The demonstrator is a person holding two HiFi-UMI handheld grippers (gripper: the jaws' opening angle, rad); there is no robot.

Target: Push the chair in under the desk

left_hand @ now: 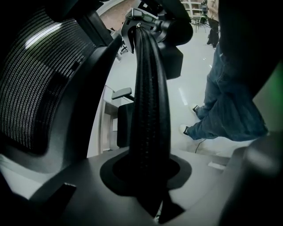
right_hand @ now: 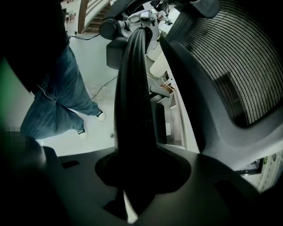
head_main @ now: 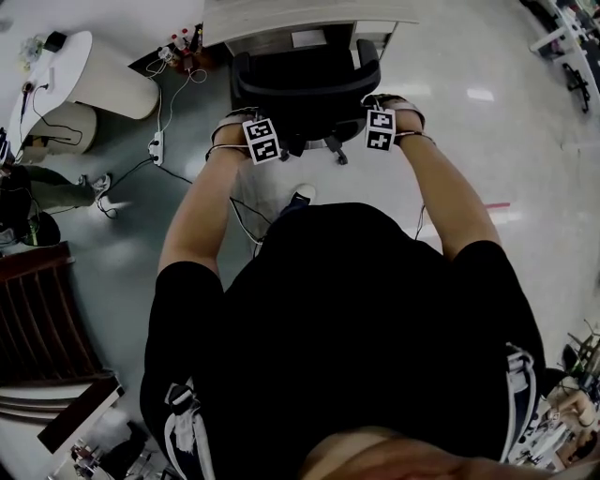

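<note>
A black office chair point(head_main: 305, 80) with a mesh back stands just in front of the pale desk point(head_main: 300, 19), its seat partly under the desktop. My left gripper point(head_main: 262, 141) and right gripper point(head_main: 380, 129) sit at the two sides of the chair's back. In the left gripper view a black ribbed curved rail point(left_hand: 150, 97) of the chair runs up out of the left gripper point(left_hand: 148, 176), with the mesh point(left_hand: 40, 79) to its left. The right gripper point(right_hand: 137, 176) is closed round the same rail point(right_hand: 132, 97), mesh point(right_hand: 239, 57) on the right.
A power strip point(head_main: 157, 147) and loose cables lie on the floor left of the chair. A white rounded table point(head_main: 103, 80) stands at the far left, dark wooden furniture point(head_main: 42, 319) nearer. The person's jeans legs point(left_hand: 225, 106) are right behind the chair.
</note>
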